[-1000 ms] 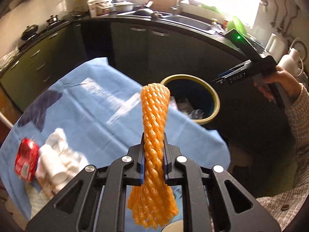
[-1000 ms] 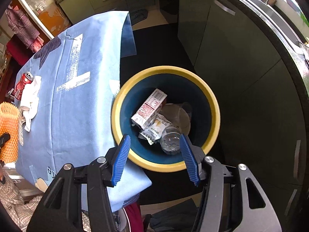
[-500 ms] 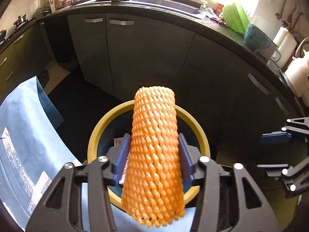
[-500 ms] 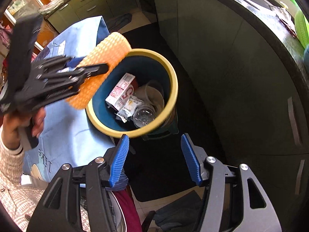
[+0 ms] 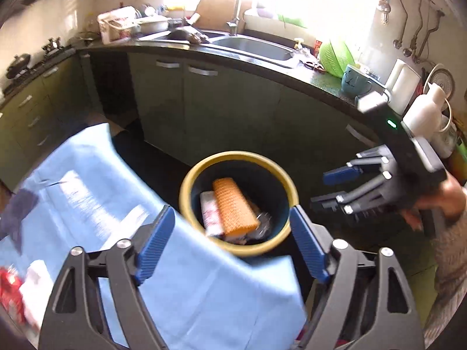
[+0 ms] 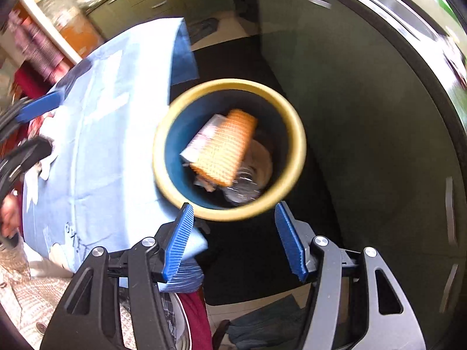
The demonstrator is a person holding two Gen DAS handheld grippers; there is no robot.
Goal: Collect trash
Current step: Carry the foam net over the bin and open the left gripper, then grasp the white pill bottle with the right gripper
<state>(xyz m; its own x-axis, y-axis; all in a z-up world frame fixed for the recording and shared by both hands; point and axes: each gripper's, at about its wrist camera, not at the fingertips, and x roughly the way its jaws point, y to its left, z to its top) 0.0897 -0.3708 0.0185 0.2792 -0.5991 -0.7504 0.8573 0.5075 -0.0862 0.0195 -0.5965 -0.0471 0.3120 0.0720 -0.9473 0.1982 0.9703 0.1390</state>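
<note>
The orange net point(image 5: 235, 205) lies in the yellow-rimmed bin point(image 5: 186, 188), atop a carton point(image 5: 210, 213). The left gripper point(image 5: 232, 243) has just been opening; its fingers are spread, nothing between. The right gripper point(image 6: 233, 240) is spread too, empty, near the bin.

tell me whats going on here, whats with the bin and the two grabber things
A person is clearing trash off a table covered with a blue cloth into a yellow-rimmed bin on the floor. The orange foam net sleeve now lies inside the bin on a carton and other rubbish. The left gripper, whose jaws have just been opening, is open and empty above the bin. The right gripper is also open and holds nothing. A red can and crumpled white paper remain on the table.
</note>
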